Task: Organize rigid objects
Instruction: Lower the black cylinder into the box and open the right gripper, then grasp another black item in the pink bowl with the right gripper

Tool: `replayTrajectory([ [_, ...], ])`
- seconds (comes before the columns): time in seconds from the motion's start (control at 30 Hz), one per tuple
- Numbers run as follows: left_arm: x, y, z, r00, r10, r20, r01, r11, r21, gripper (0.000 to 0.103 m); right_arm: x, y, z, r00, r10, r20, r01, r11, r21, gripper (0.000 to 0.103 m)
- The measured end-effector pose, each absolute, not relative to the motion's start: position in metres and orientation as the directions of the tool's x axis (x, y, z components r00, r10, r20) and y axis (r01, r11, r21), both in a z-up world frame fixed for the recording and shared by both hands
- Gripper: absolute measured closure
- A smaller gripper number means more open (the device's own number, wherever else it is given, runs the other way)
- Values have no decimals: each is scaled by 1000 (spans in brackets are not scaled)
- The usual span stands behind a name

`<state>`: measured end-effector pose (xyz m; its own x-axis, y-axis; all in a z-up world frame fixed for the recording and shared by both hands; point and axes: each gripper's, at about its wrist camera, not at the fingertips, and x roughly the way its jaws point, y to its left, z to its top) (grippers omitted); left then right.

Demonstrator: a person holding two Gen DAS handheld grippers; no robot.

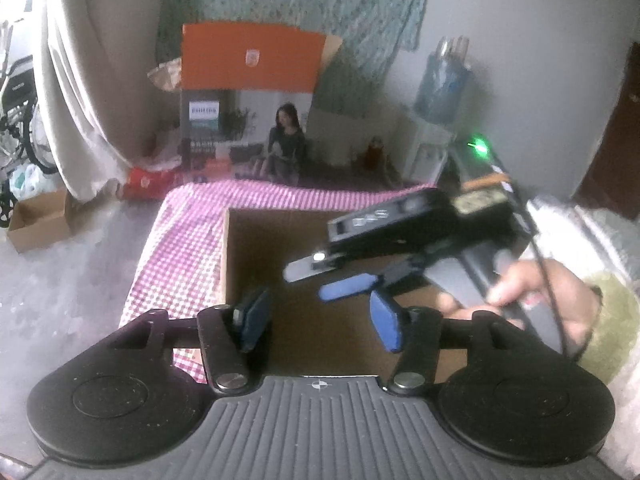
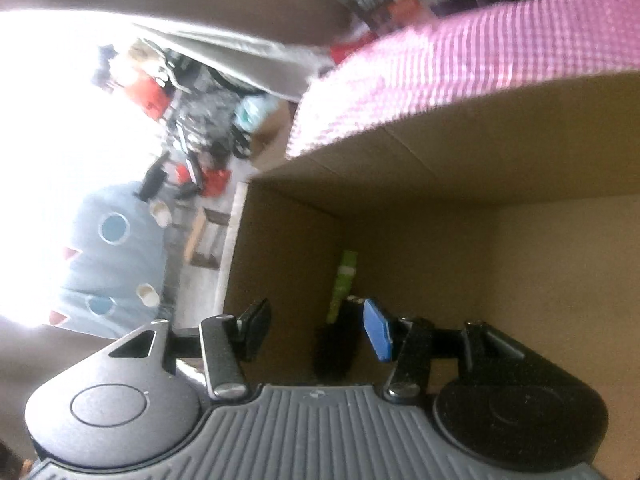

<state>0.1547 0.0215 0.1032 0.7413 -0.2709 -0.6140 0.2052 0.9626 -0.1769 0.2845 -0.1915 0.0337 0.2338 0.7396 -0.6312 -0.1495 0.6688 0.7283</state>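
An open cardboard box stands on a pink checked cloth. In the left wrist view my left gripper hovers open above the box's inside, with nothing between its blue pads. My right gripper, held by a hand, reaches into the box from the right, just beyond the left fingertips. The right wrist view is rolled sideways and looks into the box. There a long green and black object lies by the box's corner. My right gripper stands open over it, its pads clear of it.
A large orange printed carton stands behind the cloth, against a curtain. A small open cardboard box sits on the floor at left, near a wheelchair. A water dispenser is at back right. The right wrist view shows floor clutter and a blue cushion.
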Motion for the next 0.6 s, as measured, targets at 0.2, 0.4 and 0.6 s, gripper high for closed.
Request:
replayTrajectory([
  [0.2, 121, 27, 125, 788, -307, -534, 231, 951, -205, 31, 217, -238, 91, 372, 751, -546, -244, 647, 723, 49],
  [0.4, 85, 28, 120, 787, -343, -512, 256, 938, -235, 27, 136, -279, 116, 459, 772, -439, -320, 605, 730, 49],
  [0.6, 64, 22, 80, 726, -321, -608, 264, 947, -184, 28, 80, -277, 81, 444, 787, -428, -286, 578, 765, 49],
])
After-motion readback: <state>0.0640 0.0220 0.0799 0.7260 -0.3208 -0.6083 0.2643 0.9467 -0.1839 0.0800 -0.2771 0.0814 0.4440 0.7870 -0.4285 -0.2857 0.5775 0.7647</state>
